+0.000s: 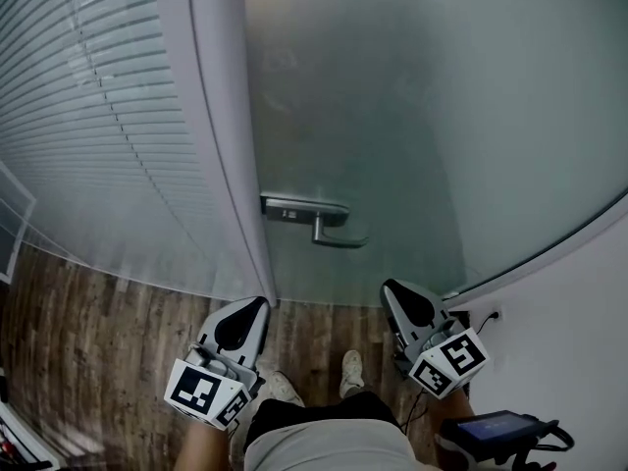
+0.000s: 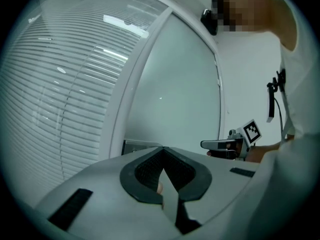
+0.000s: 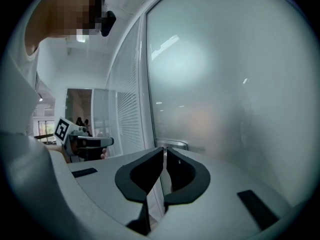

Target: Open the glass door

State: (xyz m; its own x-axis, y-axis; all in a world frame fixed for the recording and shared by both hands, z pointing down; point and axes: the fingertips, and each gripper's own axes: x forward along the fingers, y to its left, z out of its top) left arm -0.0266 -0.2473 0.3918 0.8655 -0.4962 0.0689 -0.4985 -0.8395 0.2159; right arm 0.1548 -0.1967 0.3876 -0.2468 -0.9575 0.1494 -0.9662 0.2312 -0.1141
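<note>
The frosted glass door [image 1: 392, 116] stands closed ahead of me. Its metal lever handle [image 1: 339, 238] hangs from a lock plate [image 1: 294, 207] at the door's left edge. My left gripper [image 1: 257, 302] is shut and empty, and it points at the white door frame [image 1: 231, 165], below and left of the handle. My right gripper [image 1: 389, 286] is also shut and empty, below and just right of the lever, apart from it. The left gripper view has its jaws [image 2: 162, 149] in front of the lock plate [image 2: 135, 145]. The right gripper view has its jaws [image 3: 164, 149] just under the plate [image 3: 175, 144].
A glass wall with slatted blinds [image 1: 98, 116] runs along the left of the frame. Wooden floor [image 1: 98, 312] lies below, with my shoes [image 1: 351, 369] on it. A white wall [image 1: 569, 312] with a socket [image 1: 488, 314] is at the right; a dark device [image 1: 500, 428] hangs by my right hip.
</note>
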